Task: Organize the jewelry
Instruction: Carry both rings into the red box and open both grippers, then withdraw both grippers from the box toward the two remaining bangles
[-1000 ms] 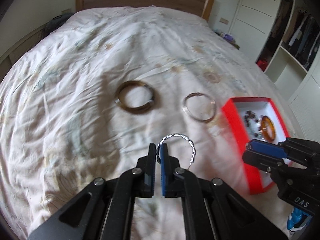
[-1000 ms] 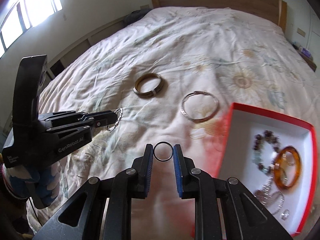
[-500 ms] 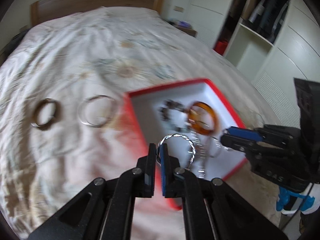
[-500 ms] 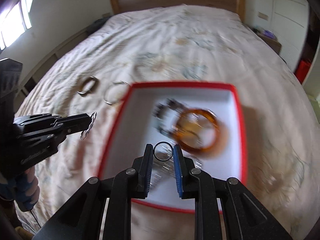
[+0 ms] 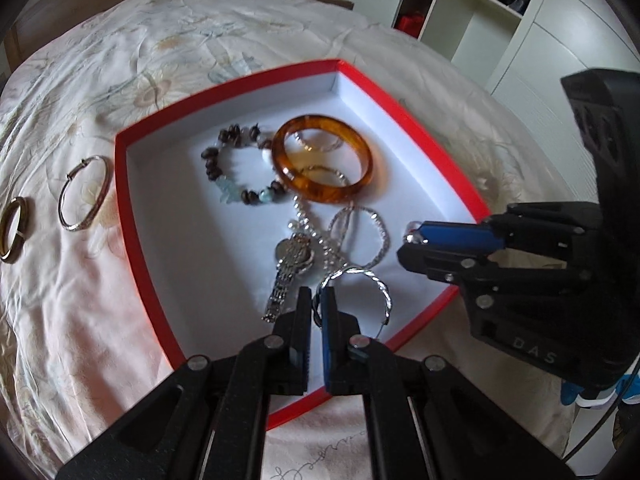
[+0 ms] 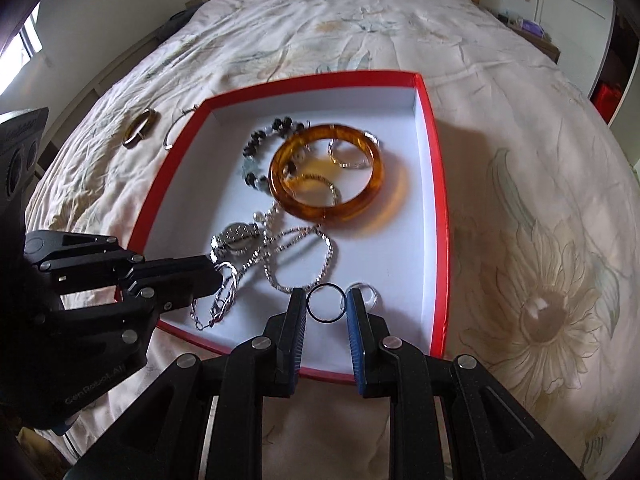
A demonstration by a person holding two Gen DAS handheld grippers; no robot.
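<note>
Left wrist view shows the left gripper (image 5: 315, 304) with its black and blue fingers pressed tight on a thin, twisted silver wire bangle (image 5: 362, 284). It points steeply down and holds the bangle over the near corner of the red cardboard box (image 5: 132, 216) with a smooth white inside.

Right wrist view shows the right gripper (image 6: 326, 304) pinching a small, thin black ring (image 6: 326, 304) between its two pads, also tilted down over the near end of the box.

Inside the box lie a thick, shiny amber bangle (image 5: 322, 160), a bracelet of round brown and pale blue beads (image 5: 236, 172), a silver watch with a link band (image 5: 292, 268) and a sparkly silver chain (image 6: 296, 260).

Beside the box, on the wrinkled flowery bed sheet (image 5: 80, 300), rest a thin silver hoop bangle (image 5: 84, 194) and a brown bangle (image 5: 12, 228).
</note>
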